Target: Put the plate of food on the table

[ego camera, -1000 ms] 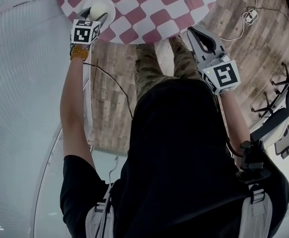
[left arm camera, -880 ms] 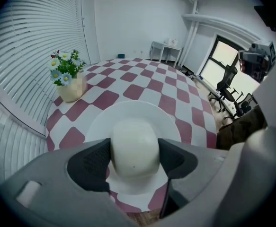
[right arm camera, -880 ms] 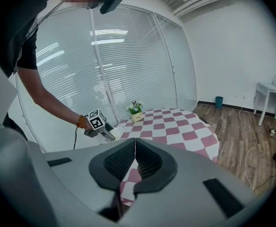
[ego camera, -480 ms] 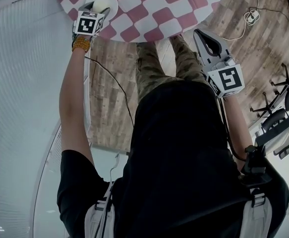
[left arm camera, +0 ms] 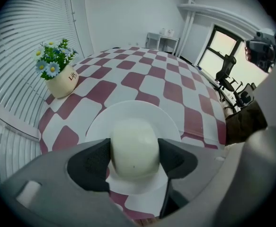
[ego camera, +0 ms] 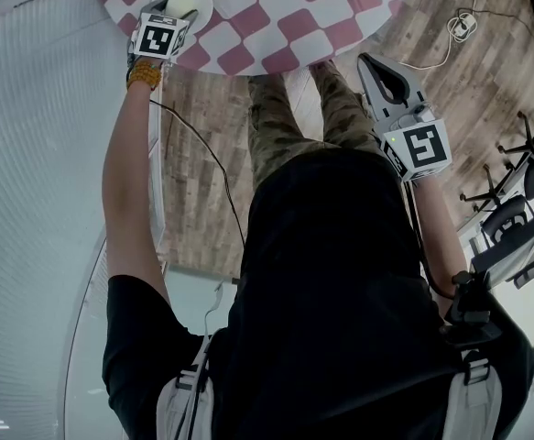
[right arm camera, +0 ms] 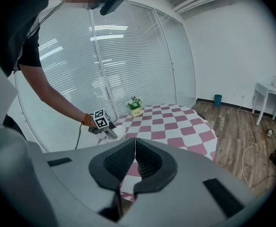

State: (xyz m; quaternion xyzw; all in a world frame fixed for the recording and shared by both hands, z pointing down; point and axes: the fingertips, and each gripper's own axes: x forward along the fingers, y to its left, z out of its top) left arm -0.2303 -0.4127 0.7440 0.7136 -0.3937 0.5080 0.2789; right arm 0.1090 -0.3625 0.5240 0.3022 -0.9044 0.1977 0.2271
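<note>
**Plate moved farther onto table; not released**

Left gripper point(left arm camera: 134, 155) is clamped on the pale bun point(left arm camera: 134, 134), with the white plate point(left arm camera: 128, 110) beneath. Over the last second both advanced from the near-left edge across the checkered table point(left arm camera: 142, 79). Right gripper point(right arm camera: 134, 157) is closed and empty. Placement looks nearly done.

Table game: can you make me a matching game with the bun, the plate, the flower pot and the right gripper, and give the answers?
Things:
1. bun
2. plate
3. flower pot
4. right gripper

States:
a. shut, empty
b. on the table, apart from the plate
c. between the jaws of the left gripper
d. white, under the bun

Pairs: 1-c, 2-d, 3-b, 4-a
</note>
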